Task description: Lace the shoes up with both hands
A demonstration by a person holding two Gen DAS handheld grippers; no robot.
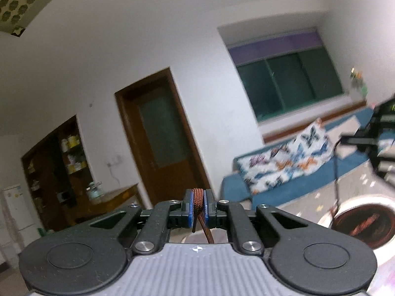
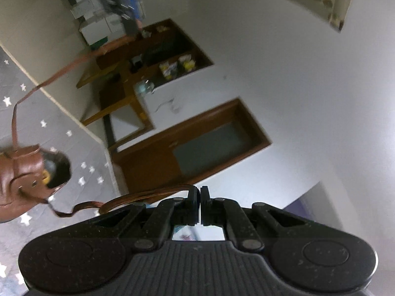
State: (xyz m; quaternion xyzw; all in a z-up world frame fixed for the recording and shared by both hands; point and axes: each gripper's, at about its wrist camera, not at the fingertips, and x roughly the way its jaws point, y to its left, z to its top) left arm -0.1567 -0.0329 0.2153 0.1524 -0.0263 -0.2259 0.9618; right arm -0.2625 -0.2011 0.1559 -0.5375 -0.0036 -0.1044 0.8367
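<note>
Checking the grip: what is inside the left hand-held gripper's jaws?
A brown lace is clamped between the blue pads of the left hand-held gripper, looped over them. Where it runs below is hidden by the gripper body.

A lived-in home, by the look of a sitting room. White walls hold a brown wooden door [image 1: 160, 133] with a frosted pane and a wide window [image 1: 288, 83]. Under the window runs a blue sofa [image 1: 237, 187] with a butterfly-print cushion [image 1: 288, 157]. A recessed shelf [image 1: 64, 157] holds jars and boxes beside a white fridge [image 1: 14, 212] and a wooden table [image 1: 118, 194].
</note>
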